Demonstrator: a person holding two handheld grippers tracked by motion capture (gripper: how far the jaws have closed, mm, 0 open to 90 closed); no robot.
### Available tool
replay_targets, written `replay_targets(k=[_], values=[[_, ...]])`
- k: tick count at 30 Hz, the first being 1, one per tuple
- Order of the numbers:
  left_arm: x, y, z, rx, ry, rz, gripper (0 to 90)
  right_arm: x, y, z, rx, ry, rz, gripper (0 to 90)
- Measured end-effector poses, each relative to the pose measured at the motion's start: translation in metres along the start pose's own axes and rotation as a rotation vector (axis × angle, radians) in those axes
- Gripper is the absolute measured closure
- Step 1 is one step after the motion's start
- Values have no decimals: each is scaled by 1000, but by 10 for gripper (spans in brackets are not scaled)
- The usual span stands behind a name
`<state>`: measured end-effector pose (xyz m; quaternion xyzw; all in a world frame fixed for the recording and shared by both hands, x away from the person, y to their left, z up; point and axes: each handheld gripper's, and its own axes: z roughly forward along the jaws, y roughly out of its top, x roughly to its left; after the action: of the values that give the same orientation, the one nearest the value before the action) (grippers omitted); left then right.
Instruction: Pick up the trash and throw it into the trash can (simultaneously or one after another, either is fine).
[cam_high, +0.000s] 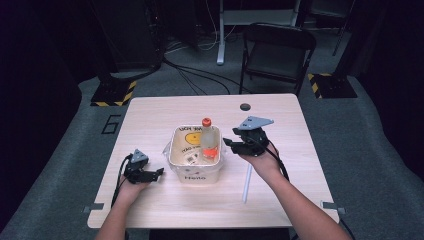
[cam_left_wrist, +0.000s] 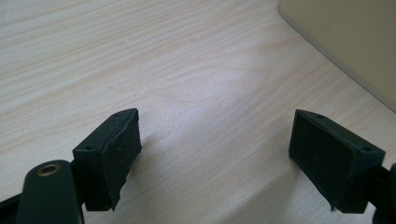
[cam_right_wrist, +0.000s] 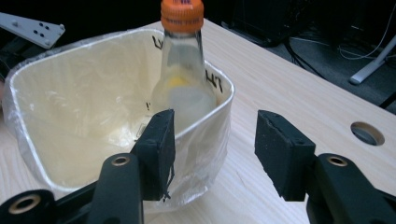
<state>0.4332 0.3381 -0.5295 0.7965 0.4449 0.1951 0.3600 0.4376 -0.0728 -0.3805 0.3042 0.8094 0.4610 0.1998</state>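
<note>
A cream plastic tub (cam_high: 176, 156) lined with a clear bag stands mid-table. Inside it a clear bottle (cam_high: 208, 139) with an orange cap stands upright against the right wall. My right gripper (cam_high: 229, 143) hovers just right of the tub, open, its jaws pointing left at the tub's rim. In the right gripper view the bottle (cam_right_wrist: 183, 74) rises behind the tub wall (cam_right_wrist: 212, 135), and my right gripper (cam_right_wrist: 215, 149) holds nothing. My left gripper (cam_high: 159, 173) rests on the table left of the tub, open and empty. The left gripper view shows my left gripper (cam_left_wrist: 215, 151) over bare wood, the tub's side (cam_left_wrist: 345, 42) at upper right.
A white straw-like stick (cam_high: 246, 183) lies on the table in front of the right hand. A round cable hole (cam_high: 245, 106) sits near the far edge. A black folding chair (cam_high: 276, 52) stands beyond the table, with cables on the floor.
</note>
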Motion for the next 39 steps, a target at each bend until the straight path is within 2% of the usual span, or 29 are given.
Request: replay_targets(k=[16, 19, 20, 28, 39], values=[[0, 0, 0, 3, 0, 2, 167, -1, -42, -1, 35, -23, 57, 471], [0, 0, 0, 2, 0, 2, 167, -1, -47, -1, 44, -31, 54, 471], [0, 0, 0, 0, 1, 1, 167, 1, -52, -1, 54, -47, 33, 472], [0, 0, 0, 0, 0, 1, 167, 6, -68, -3, 82, -67, -15, 474], [0, 0, 0, 1, 1, 1, 167, 7, -88, -4, 113, -76, 7, 481]])
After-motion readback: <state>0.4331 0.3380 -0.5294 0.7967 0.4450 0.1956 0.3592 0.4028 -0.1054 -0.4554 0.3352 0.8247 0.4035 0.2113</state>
